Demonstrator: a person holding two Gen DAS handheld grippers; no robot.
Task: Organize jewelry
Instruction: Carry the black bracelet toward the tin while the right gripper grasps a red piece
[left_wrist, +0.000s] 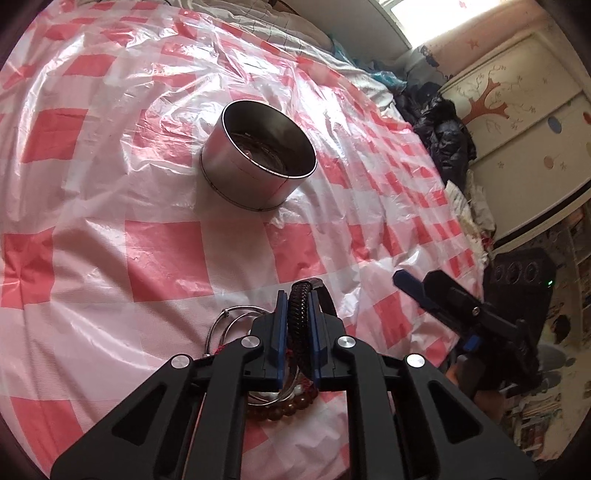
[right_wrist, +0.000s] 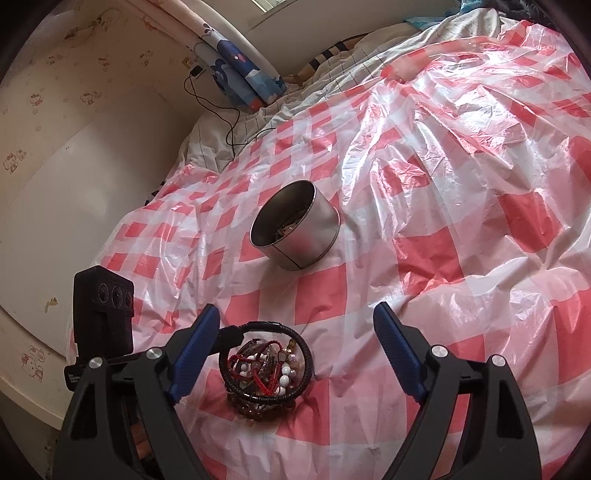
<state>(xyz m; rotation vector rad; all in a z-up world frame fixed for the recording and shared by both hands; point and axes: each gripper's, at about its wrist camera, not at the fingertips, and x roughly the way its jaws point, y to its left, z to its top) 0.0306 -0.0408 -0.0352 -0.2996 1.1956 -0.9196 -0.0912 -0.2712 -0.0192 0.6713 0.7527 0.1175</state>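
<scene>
Blue-padded, the left gripper at the bottom of its own view is clenched on a black braided bracelet, with silver bangles and brown beads half hidden under its jaws. Only the right wrist view shows the whole jewelry pile at lower centre (red cords, white and amber beads, ringed by the braid) between the right gripper's wide-spread, empty fingers. Mid-frame on the red-checked plastic sheet stands a metal tin; its contents are hard to make out.
</scene>
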